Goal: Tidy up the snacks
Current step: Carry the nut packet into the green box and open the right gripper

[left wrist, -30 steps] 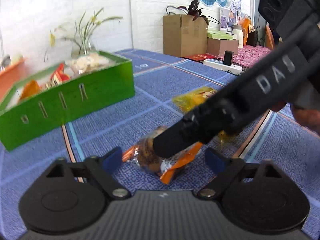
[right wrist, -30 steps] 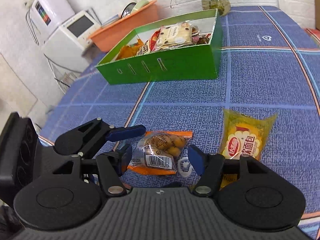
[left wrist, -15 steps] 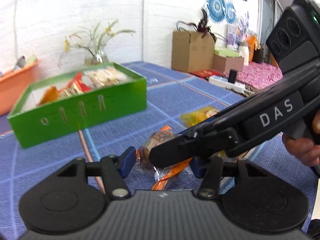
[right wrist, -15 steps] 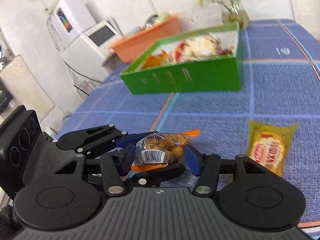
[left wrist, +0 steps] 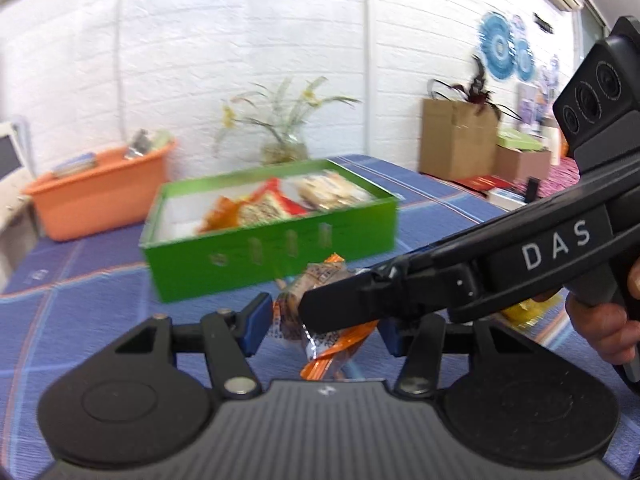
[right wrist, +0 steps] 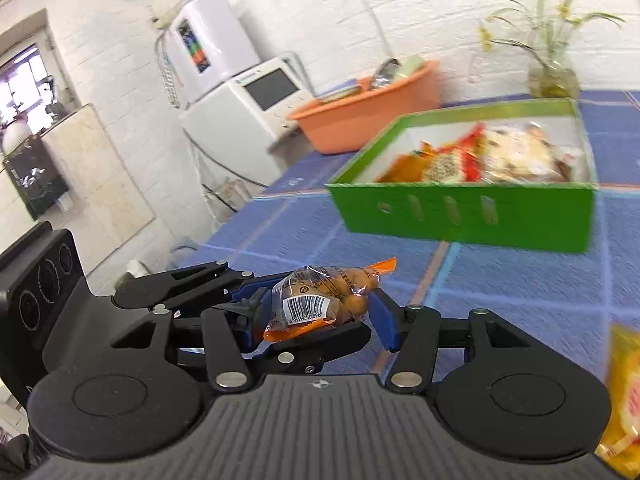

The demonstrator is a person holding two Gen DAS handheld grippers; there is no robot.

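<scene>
A clear snack pack with orange ends (right wrist: 320,300) is held above the blue tablecloth between both grippers. My right gripper (right wrist: 320,314) is shut on it, and my left gripper (left wrist: 320,322) is shut on the same pack (left wrist: 320,304) from the other side. The right gripper's black fingers (left wrist: 360,304) cross the left wrist view. The green box (right wrist: 460,216) with several snack packs stands ahead on the table; it also shows in the left wrist view (left wrist: 272,244). A yellow snack pack (right wrist: 624,392) lies on the cloth at the right.
An orange tub (right wrist: 368,120) stands behind the green box at the table's far edge. A glass vase with a plant (right wrist: 554,76) is at the back. A white appliance (right wrist: 240,108) stands beyond the table's left edge. Cardboard boxes (left wrist: 460,140) sit far right.
Both grippers have closed on the snack pack and lifted it off the cloth. Both views have tilted up and the green box now looks nearer.
</scene>
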